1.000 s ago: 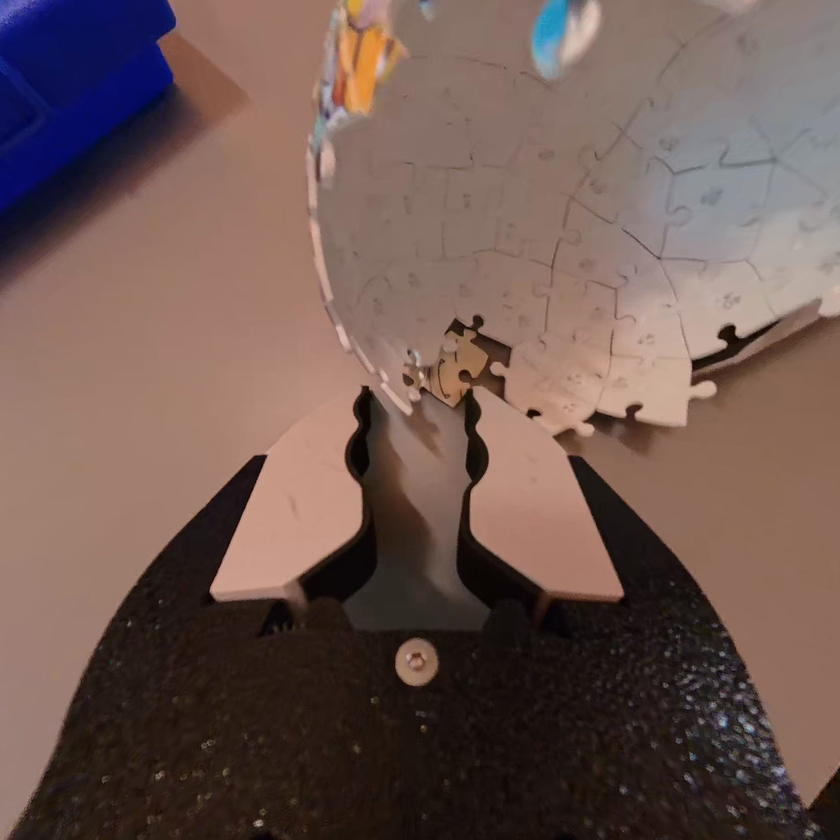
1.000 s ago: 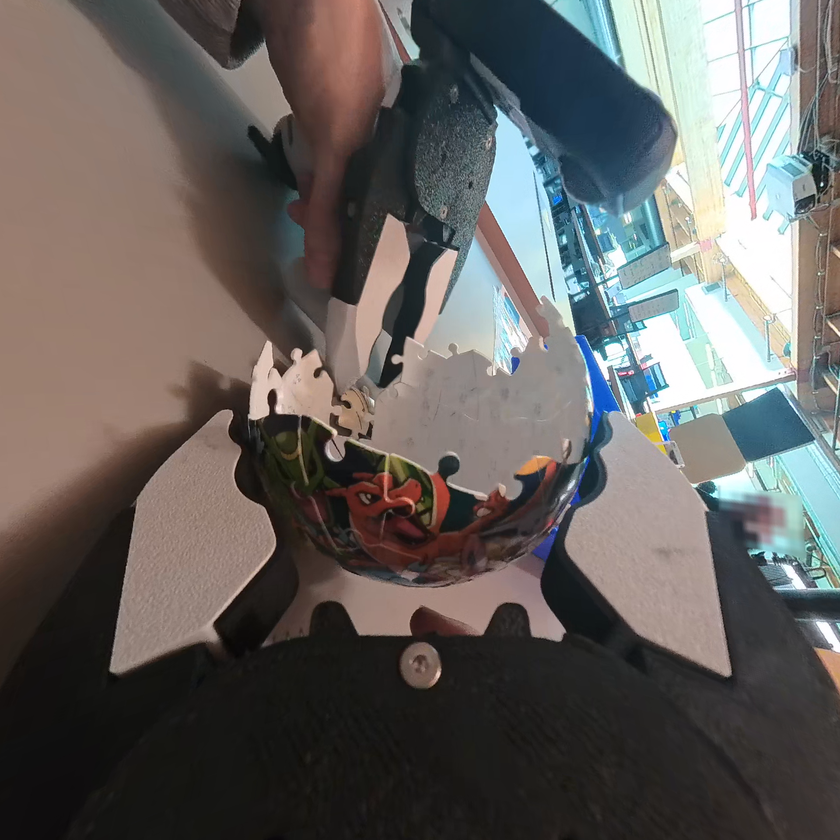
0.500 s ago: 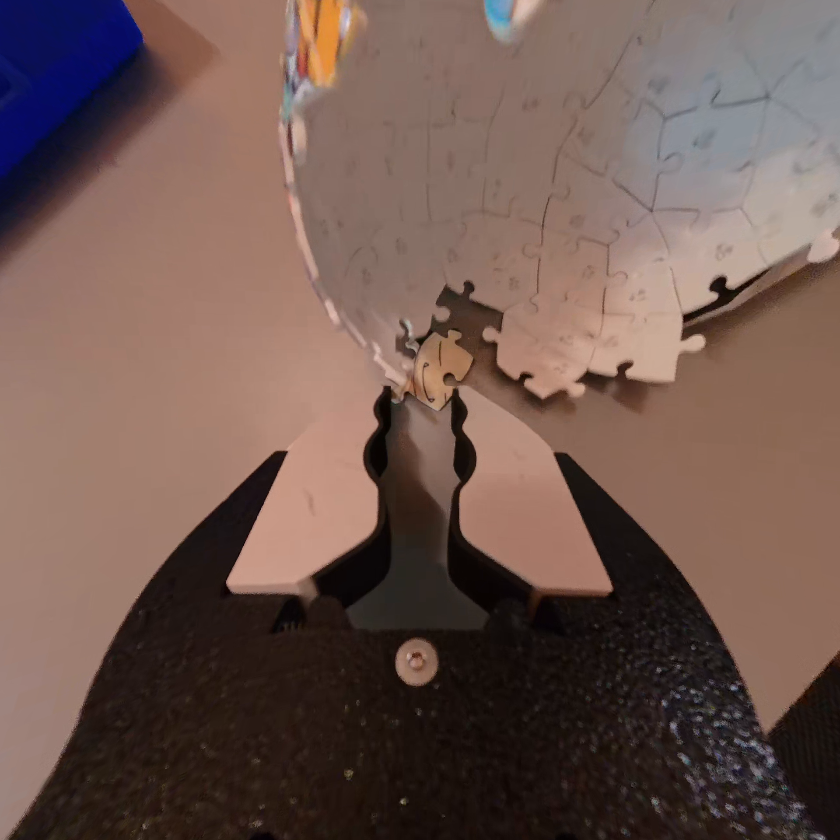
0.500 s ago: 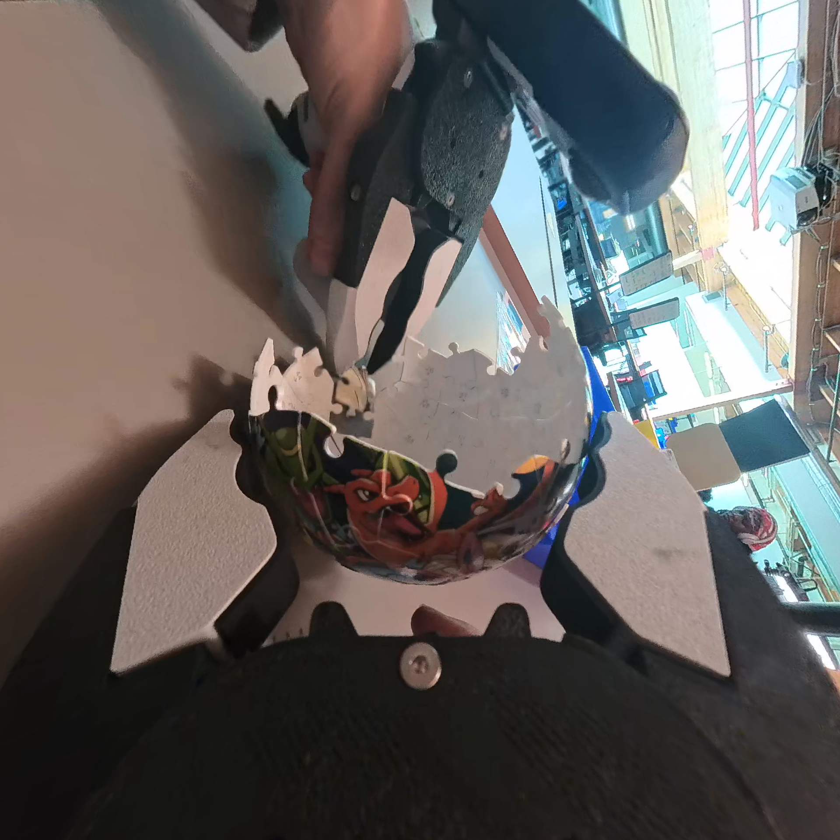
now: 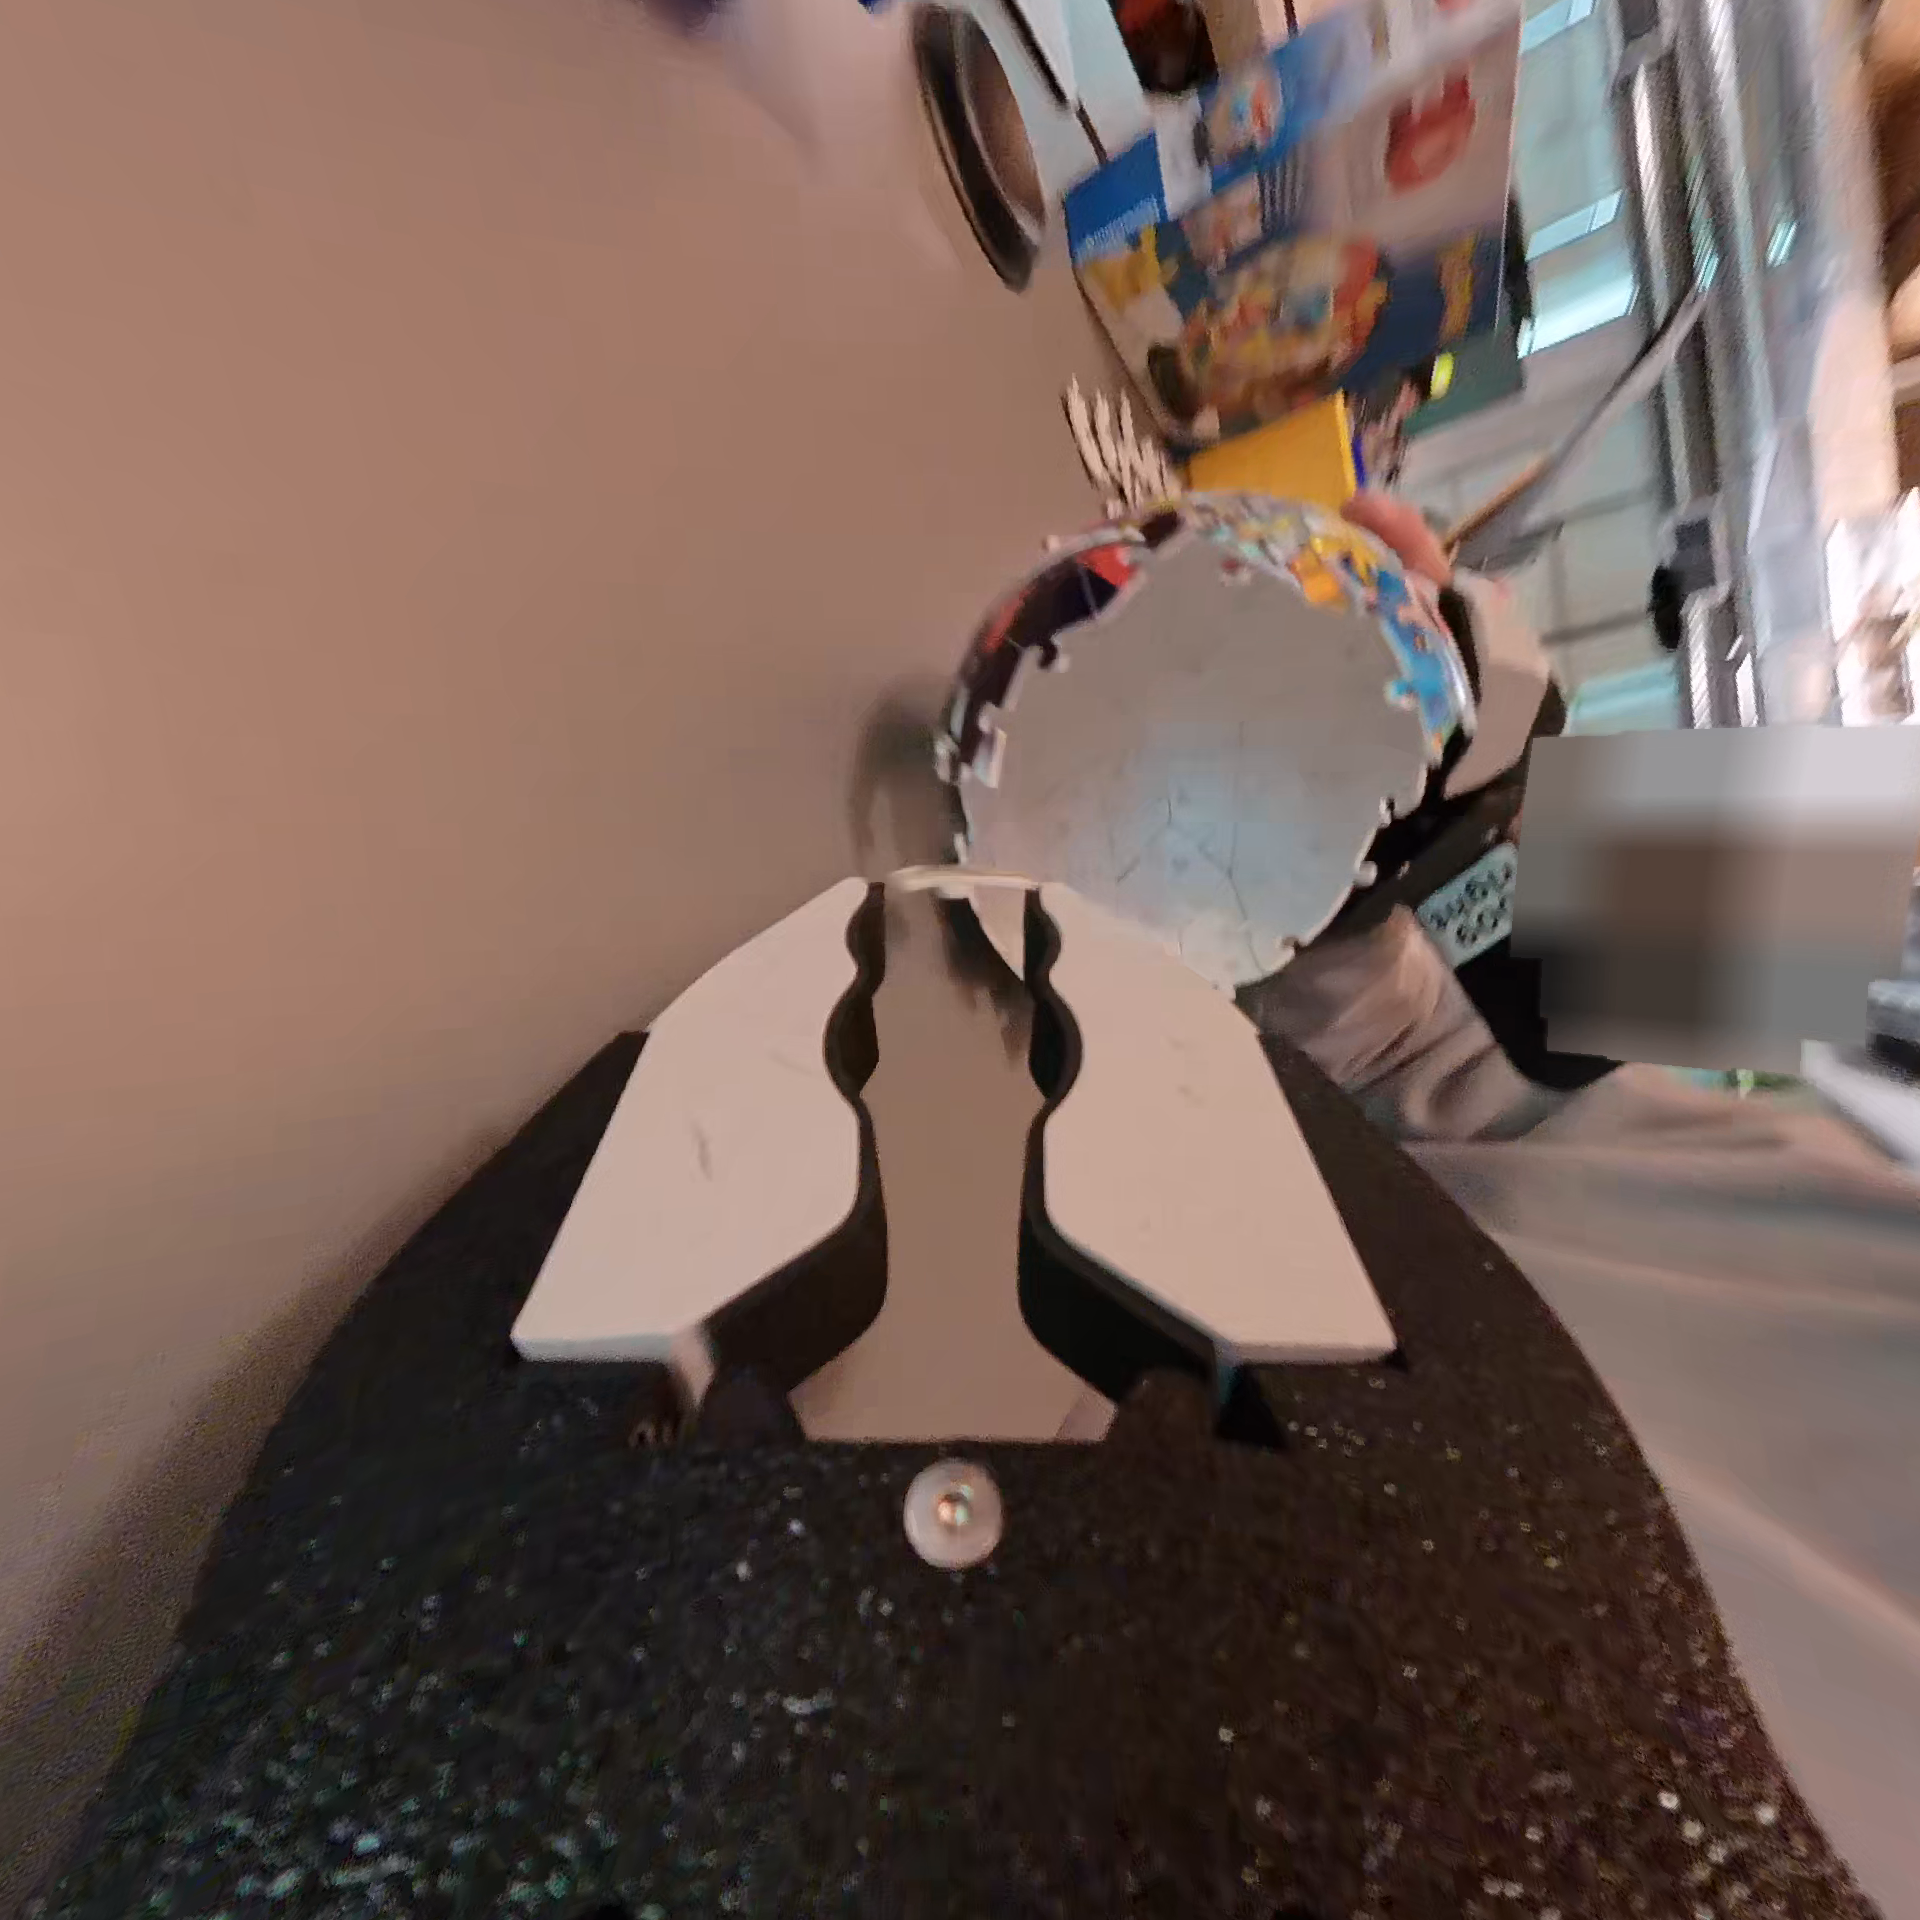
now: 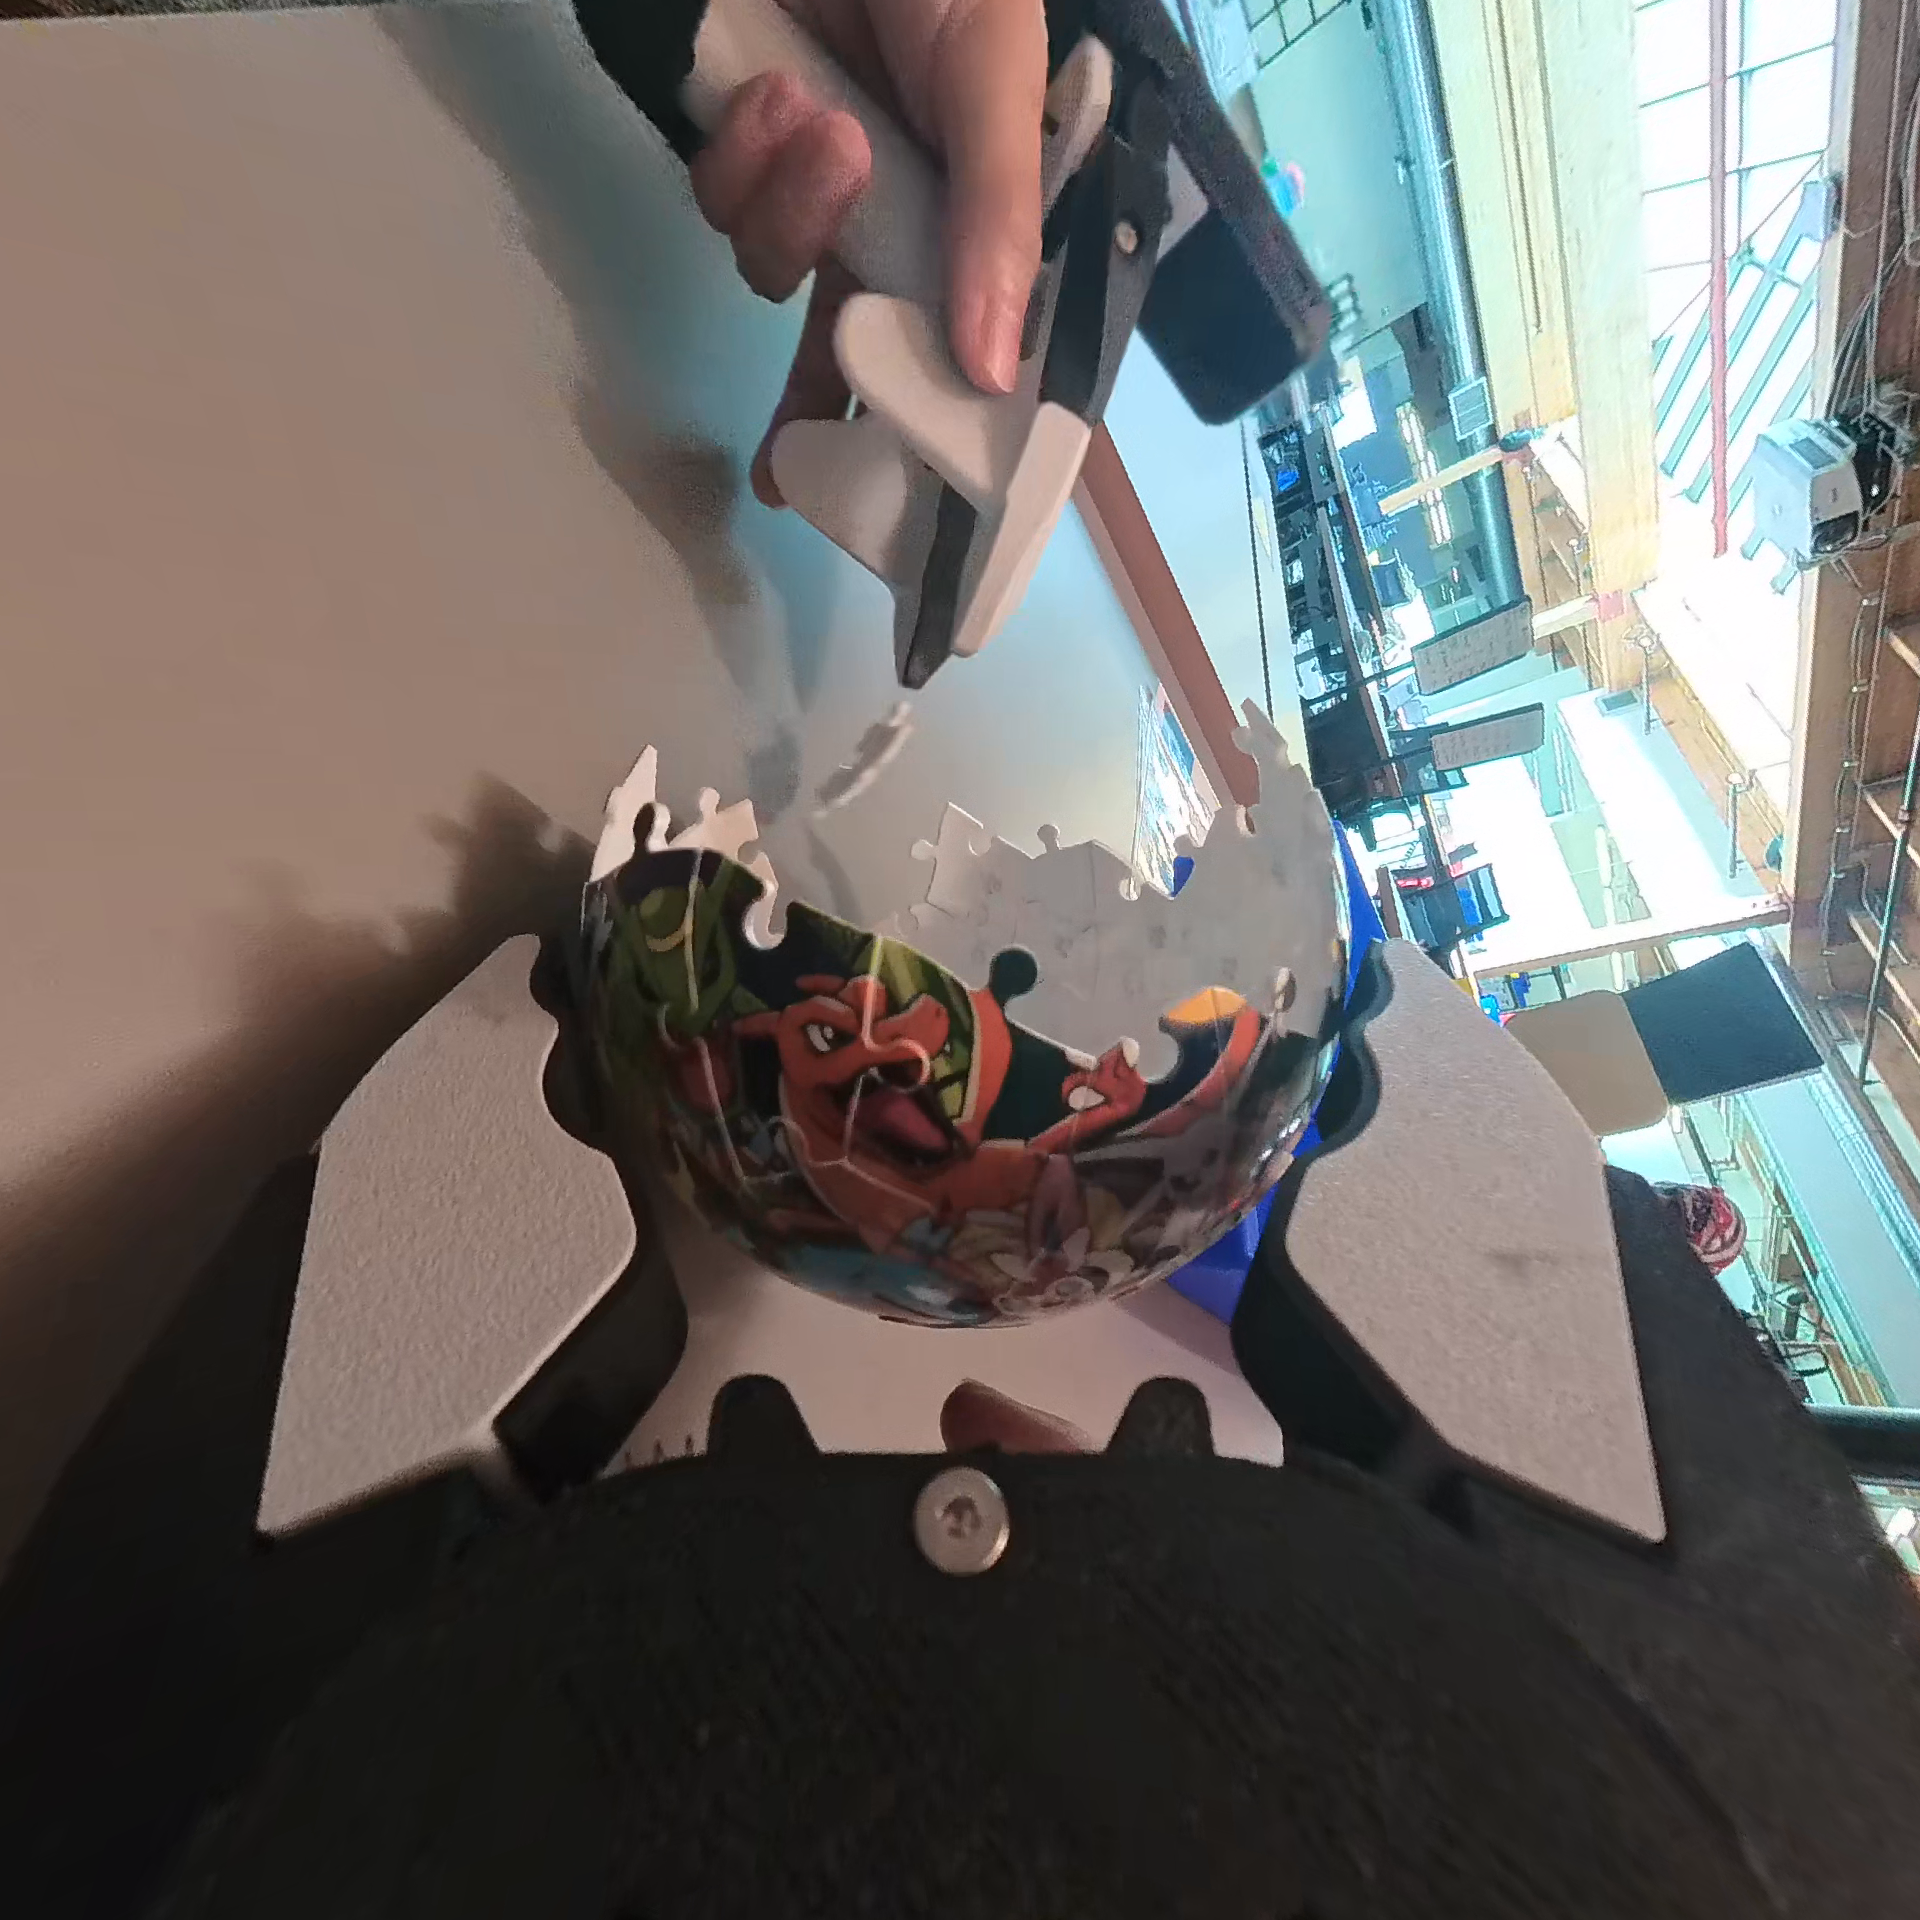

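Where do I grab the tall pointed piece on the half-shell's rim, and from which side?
Probably pinch the pointed piece by its free upper tip, one finger inside the half-shell, one outside, coming down from the open rim side. It stands proud of its neighbours, and the right gripper already clamps the outer wall lower down.

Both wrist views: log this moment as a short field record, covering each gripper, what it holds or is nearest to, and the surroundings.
right gripper: shut on the puzzle half-sphere, printed outside, white inside, jagged open rim
left gripper: jaws narrow, a thin white puzzle piece at its fingertips; grip or release unclear
piece in right wrist view: just below the left gripper's tips, above a rim gap
hand: on the left gripper's handle
table: plain beige
background: colourful box, blurred
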